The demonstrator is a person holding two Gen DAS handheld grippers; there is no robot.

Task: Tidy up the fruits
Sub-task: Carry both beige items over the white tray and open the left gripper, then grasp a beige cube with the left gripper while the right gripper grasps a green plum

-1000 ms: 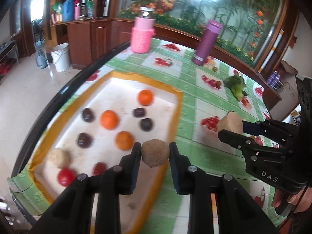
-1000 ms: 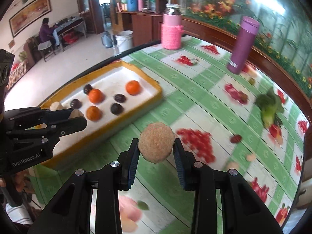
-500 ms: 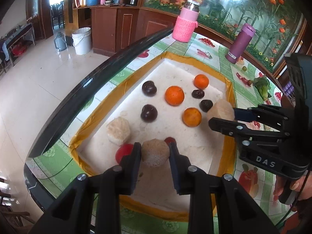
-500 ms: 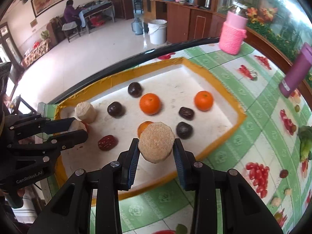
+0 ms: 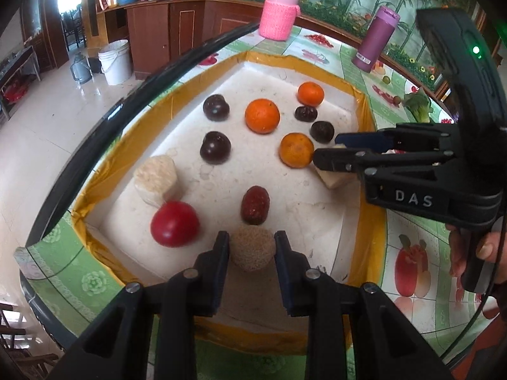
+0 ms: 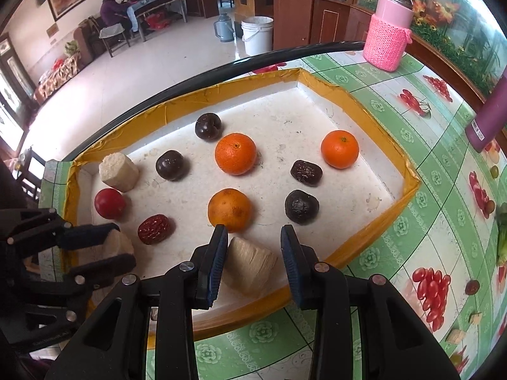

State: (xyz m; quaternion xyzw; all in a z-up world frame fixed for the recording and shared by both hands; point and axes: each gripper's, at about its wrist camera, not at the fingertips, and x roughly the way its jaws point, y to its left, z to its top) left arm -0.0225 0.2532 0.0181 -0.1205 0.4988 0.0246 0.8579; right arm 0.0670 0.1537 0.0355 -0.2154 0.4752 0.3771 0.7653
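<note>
A shallow white foam tray (image 5: 285,72) with a rim of yellow tape lies on a glossy green oilcloth table (image 5: 63,272) printed with fruit. At the tray's left stands a pale, crumbly cylinder chunk (image 5: 155,180), touching a smooth red ball-shaped fruit (image 5: 174,228). Two glossy dark plums (image 5: 215,147) sit behind them. Near the front edge, the left gripper (image 5: 252,237) has its jaws drawn narrow and pinched on a rough tan round chunk (image 5: 252,250), low over the tray floor. Just beyond lies a wrinkled red date (image 5: 255,204), then three dimpled oranges (image 5: 262,115) and two more dark fruits.

To the right, the right gripper (image 6: 254,240) stands equally narrow over the tray's near edge. A fibrous beige wedge-like chunk (image 6: 248,267) lies tilted between its pads, against the left one; whether it is clamped I cannot tell. One orange sits just ahead of its fingertips. A pink knitted-sleeve jar (image 5: 279,22) and a purple flask (image 5: 375,41) stand behind the tray.
</note>
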